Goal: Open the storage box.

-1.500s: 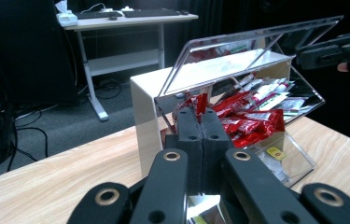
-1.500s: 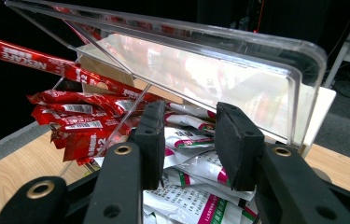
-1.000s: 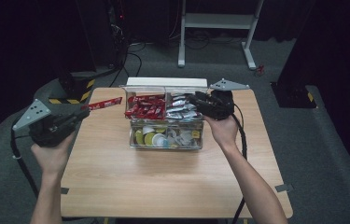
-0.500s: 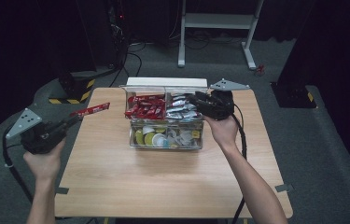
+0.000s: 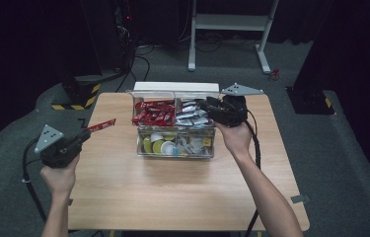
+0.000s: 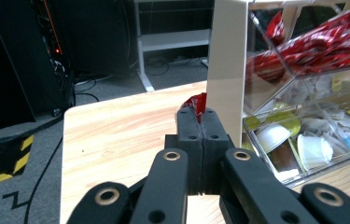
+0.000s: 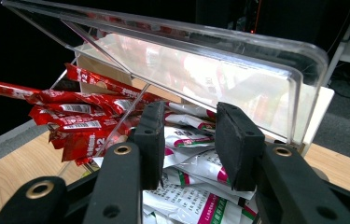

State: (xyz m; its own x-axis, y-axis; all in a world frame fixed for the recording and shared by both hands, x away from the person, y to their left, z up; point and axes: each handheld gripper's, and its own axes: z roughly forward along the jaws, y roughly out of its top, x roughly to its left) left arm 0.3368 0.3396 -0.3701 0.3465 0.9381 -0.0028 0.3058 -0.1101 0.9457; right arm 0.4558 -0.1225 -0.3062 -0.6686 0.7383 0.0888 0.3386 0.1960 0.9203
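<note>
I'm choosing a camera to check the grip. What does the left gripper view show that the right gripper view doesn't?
Left gripper view: the left claw shut on a long red sachet, plus round capsules in the lower tier.
Right gripper view: the right claw open over white-and-pink packets.
Both: the clear plastic organiser box and its red sachet pile.
</note>
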